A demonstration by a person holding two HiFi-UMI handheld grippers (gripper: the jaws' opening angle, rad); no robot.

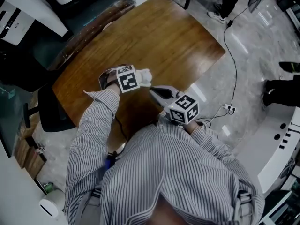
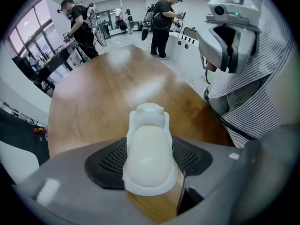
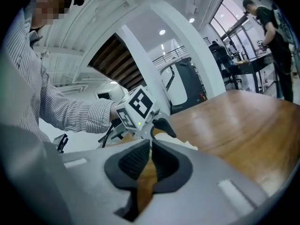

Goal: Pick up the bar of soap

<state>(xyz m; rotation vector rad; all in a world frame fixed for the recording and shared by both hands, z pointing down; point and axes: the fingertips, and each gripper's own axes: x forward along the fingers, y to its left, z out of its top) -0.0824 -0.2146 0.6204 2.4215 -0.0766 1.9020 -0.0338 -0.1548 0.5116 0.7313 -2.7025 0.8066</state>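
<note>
A cream bar of soap (image 2: 150, 156) lies in a white dish (image 2: 149, 116) on the brown wooden table (image 1: 154, 36). My left gripper (image 2: 149, 159) points steeply down over it, and its black pads (image 2: 108, 161) stand on either side of the dish. The jaws are wide apart, and I see no squeeze on the dish. In the head view the soap and dish (image 1: 145, 77) show as a white lump just right of the left gripper's marker cube (image 1: 127, 78). My right gripper (image 3: 151, 143) hovers close by, low over the table, shut and empty. It faces the left gripper (image 3: 161, 125).
A cable (image 1: 232, 64) runs over the floor to the right of the table. A dark chair (image 1: 54, 109) stands at the table's left edge. Other people (image 2: 161, 22) work at benches beyond the far end of the table.
</note>
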